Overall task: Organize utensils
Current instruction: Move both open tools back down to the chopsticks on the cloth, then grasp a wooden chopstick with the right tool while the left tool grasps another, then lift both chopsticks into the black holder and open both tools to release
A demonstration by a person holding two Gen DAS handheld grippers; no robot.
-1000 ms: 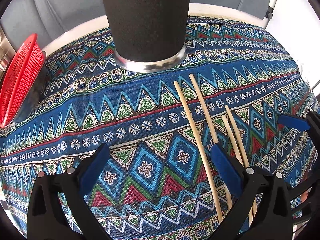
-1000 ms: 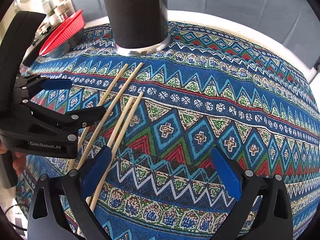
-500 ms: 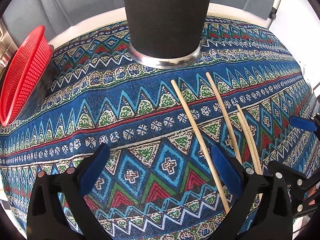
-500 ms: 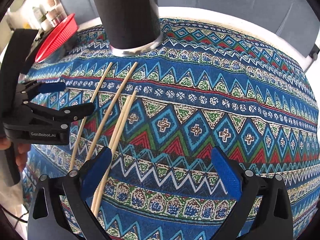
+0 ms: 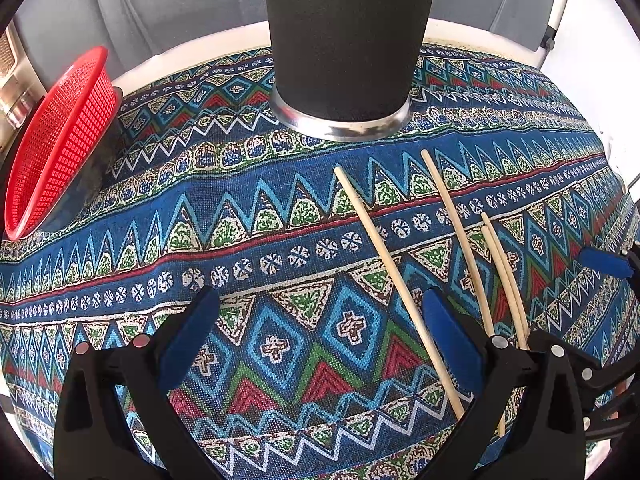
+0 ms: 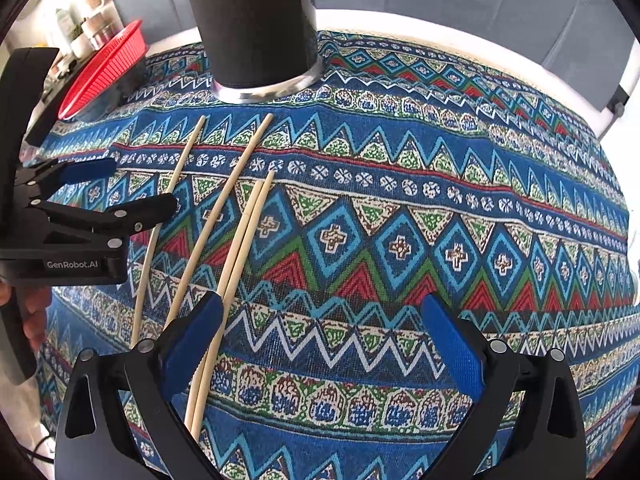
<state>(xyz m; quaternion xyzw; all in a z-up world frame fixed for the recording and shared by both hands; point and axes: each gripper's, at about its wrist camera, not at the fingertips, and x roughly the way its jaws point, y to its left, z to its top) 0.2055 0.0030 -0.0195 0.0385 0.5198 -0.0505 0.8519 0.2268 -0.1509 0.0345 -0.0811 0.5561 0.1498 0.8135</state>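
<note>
Lying loose on the patterned tablecloth, four wooden chopsticks are seen fanned out toward the far edge of the table, their tips pointing at a tall black holder with a metal base ring that stands upright near that edge. Nothing has yet been lifted, so the sorting is judged to be at its start. Two sticks lie singly and apart; the other two lie side by side, touching along most of their length, which would let them be taken as a pair.

The left gripper is held low over the cloth with its blue-padded jaws spread wide and nothing between them; the leftmost stick runs just inside its right finger. The right gripper is likewise held spread and empty, and the touching pair passes under its left finger rather than between the pads. Both are probably kept wide so that a thin stick can be straddled before closing.

A red mesh basket is propped at the table's left edge, well apart from the sticks. The holder is presumably placed centrally so that either gripper can reach it.
</note>
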